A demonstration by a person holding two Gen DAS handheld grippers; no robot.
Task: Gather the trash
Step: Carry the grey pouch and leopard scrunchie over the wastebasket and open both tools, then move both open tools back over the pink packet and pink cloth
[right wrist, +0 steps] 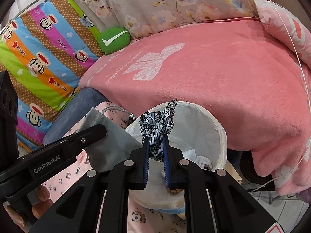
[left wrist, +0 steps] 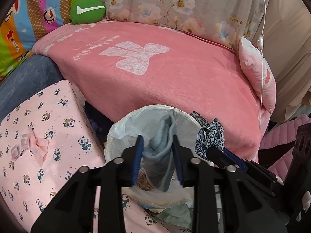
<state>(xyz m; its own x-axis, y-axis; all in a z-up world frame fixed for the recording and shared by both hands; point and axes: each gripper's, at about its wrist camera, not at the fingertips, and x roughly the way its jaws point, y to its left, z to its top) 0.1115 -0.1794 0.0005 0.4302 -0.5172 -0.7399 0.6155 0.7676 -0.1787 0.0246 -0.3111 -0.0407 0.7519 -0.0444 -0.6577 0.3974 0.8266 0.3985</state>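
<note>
You're at the drop-off w/ both items over the lined trash bin (right wrist: 219, 136). Left gripper (left wrist: 157, 145): jaws part-open, grey pouch (left wrist: 158, 155) loose between them, hanging into the bin mouth. Right gripper (right wrist: 155, 145), at 3 o'clock from the left one, pinches the leopard-print cloth (right wrist: 157, 130) narrow, above the bin's 9 o'clock rim. Some trash already in the bin. Left to do: both releases, by my judgement.

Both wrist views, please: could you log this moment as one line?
left gripper: open around grey pouch | right gripper: shut on leopard-print cloth | both above lined bin
</note>
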